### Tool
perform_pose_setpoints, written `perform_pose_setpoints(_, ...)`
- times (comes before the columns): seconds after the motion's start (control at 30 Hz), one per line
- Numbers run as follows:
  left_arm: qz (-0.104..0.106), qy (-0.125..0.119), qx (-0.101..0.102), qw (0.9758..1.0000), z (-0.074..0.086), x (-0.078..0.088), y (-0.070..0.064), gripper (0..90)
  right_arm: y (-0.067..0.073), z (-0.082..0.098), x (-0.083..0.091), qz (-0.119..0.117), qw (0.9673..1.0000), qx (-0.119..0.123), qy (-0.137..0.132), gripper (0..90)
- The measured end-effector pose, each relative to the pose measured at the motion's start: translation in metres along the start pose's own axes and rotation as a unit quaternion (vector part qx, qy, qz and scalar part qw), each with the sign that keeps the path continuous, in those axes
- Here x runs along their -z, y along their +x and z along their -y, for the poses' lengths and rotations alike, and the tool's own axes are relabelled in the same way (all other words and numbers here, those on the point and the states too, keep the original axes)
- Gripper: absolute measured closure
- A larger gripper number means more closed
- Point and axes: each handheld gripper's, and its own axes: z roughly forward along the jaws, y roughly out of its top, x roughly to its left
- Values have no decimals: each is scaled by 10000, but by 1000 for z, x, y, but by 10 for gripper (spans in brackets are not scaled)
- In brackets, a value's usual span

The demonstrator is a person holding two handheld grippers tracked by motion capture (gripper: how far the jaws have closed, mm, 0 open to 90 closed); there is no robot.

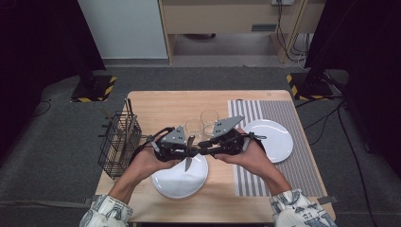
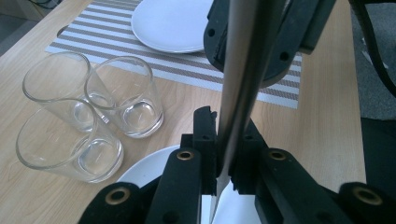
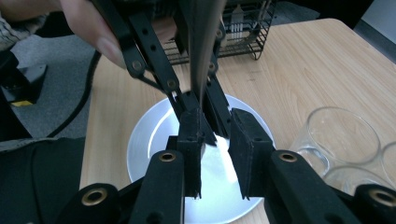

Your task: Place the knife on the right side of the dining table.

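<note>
A table knife (image 1: 189, 152) stands nearly upright above a white plate (image 1: 179, 182), blade tip down. My left gripper (image 1: 185, 152) is shut on it; in the left gripper view both pads clamp the knife (image 2: 243, 84) near where the blade begins. My right gripper (image 1: 199, 150) faces the left one from the other side. In the right gripper view the jaws (image 3: 217, 140) stand a little apart, with the knife (image 3: 205, 70) just in front of the gap and the plate (image 3: 154, 140) showing between the pads. Neither right pad presses on the blade.
Three clear glasses (image 1: 201, 125) stand just behind the grippers. A second white plate (image 1: 272, 139) lies on a striped placemat (image 1: 279, 113) to the right. A black wire cutlery basket (image 1: 118, 142) with utensils stands at the table's left edge.
</note>
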Motion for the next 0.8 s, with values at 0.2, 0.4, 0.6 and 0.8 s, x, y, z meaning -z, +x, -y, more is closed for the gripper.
perform_pose_setpoints(0.2, 5, -27, -17, 10000, 0, 1, 0, 822, 1, -8, -5, -171, 9998, 72, -37, 728)
perform_pose_setpoints(0.4, 25, -8, -61, 10000, 0, 1, -1, 822, 3, -18, -11, -257, 9995, 153, -52, 737)
perform_pose_setpoints(0.6, 67, -15, -95, 9999, 0, 1, -2, 822, 4, -25, -15, -341, 9992, 191, -74, 768)
perform_pose_setpoints(0.8, 84, -98, -100, 9999, 1, 3, -3, 821, 5, -28, -17, -346, 9991, 234, -37, 819)
